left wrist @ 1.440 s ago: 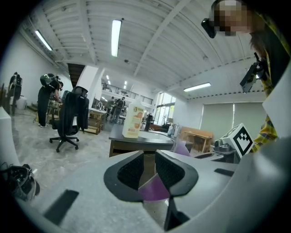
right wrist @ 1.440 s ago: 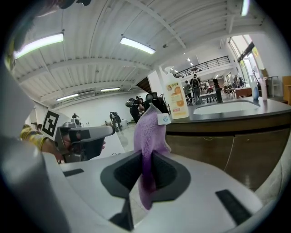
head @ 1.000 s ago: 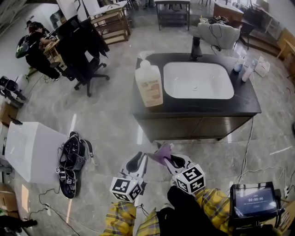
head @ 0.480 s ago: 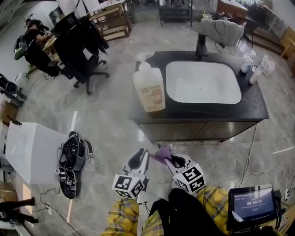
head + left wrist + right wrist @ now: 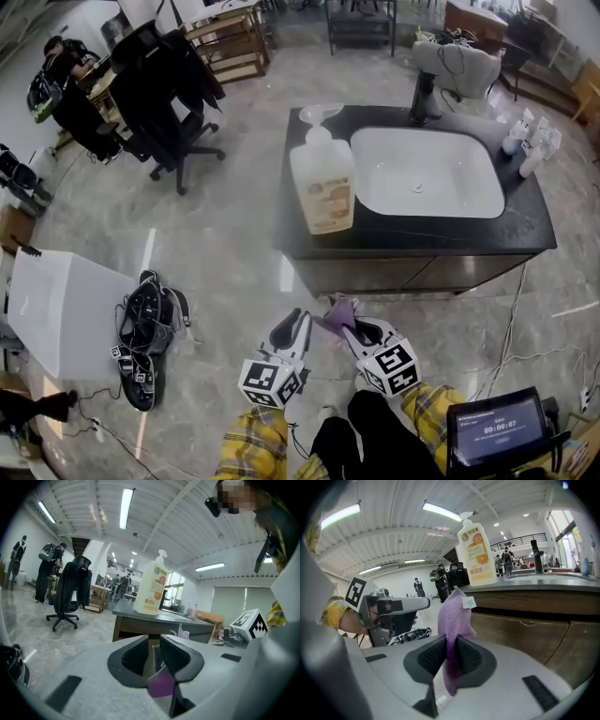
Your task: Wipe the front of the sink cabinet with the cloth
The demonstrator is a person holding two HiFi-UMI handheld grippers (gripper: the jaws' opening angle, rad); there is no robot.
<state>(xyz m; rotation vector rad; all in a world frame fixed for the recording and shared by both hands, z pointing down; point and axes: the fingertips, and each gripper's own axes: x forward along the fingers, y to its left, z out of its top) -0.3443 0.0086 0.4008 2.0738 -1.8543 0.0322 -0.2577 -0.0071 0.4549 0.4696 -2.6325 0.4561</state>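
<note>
One sink cabinet (image 5: pixel 375 272) is recorded: dark top, brown wooden front, standing on a marble-look floor. One white basin (image 5: pixel 427 173) is set into the top, with one dark faucet (image 5: pixel 427 94) behind it. One black office chair (image 5: pixel 164 94) draped with dark clothing and one white box (image 5: pixel 56 309) are noted well apart from the cabinet, to its left.

One large pump bottle (image 5: pixel 323 192) is stood upright on the left end of the top. Orange fruit is printed on its label; the brand line cannot be read with certainty. At least two small bottles (image 5: pixel 514 139) are seen at the right rear corner. One screen (image 5: pixel 497 427) with a timer is seen at lower right; its digits are too small to be read.

Two grippers are counted, each with one black-and-white marker cube. The right gripper (image 5: pixel 449 656) is clamped on one purple cloth (image 5: pixel 454 616), which is held upright low before the left part of the cabinet front; no contact with the front is seen. One small white tag (image 5: pixel 469 603) is sewn to the cloth; its print is illegible. The jaws of the left gripper (image 5: pixel 153 653) are drawn almost together, with a slim gap and nothing between the pads.
</note>
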